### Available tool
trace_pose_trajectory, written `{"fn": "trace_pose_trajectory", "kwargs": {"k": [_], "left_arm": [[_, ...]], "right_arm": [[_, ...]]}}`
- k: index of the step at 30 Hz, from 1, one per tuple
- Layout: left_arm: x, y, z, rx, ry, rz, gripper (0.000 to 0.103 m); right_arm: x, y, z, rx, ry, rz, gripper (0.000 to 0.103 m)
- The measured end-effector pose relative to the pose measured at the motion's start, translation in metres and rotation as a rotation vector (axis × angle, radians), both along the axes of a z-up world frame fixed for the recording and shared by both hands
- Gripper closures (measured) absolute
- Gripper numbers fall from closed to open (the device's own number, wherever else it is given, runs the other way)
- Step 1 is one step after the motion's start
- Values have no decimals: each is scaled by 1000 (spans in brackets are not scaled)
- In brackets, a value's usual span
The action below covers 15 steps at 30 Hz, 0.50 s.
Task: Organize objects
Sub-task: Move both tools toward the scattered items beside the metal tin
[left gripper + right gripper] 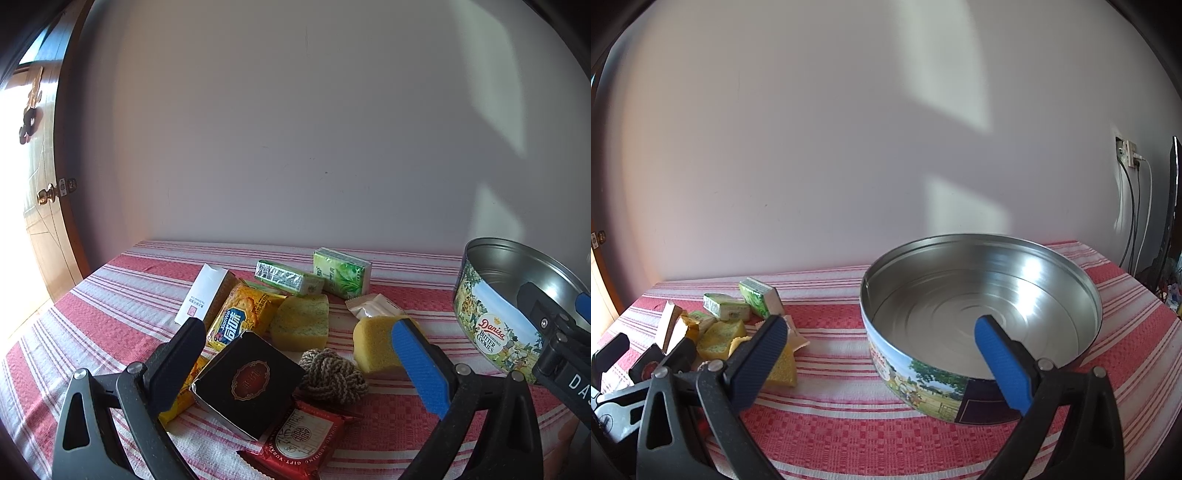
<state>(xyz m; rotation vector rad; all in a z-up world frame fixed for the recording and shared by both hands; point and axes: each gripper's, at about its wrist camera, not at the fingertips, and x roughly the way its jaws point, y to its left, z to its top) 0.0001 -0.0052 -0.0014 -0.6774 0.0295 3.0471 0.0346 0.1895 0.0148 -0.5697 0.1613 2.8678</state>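
Observation:
A heap of small packs lies on the striped cloth. My left gripper stands open just above a black box, its fingers on either side of it and apart from it. Around the box lie a knotted rope ball, two yellow sponges, a yellow biscuit pack, a red gift pack, green packs and a white box. My right gripper is open over the near-left rim of the empty round cookie tin, holding nothing.
A plain wall stands close behind the table. A wooden door with a brass knob is at the far left. Cables and a wall socket hang at the right. The table's right edge falls just beyond the tin.

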Motion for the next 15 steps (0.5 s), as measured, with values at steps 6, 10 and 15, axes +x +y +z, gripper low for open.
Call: {"fn": "trace_pose_trajectory", "kwargs": {"k": [6, 10, 15], "left_arm": [[3, -8, -1, 7, -24, 18, 1], [14, -23, 0, 17, -28, 51, 1], [26, -52, 0, 33, -58, 85, 1]], "right_arm": [[-2, -5, 0, 25, 1, 19, 0], [-2, -10, 0, 38, 3, 41, 0], [0, -18, 1, 41, 10, 87, 0]]}}
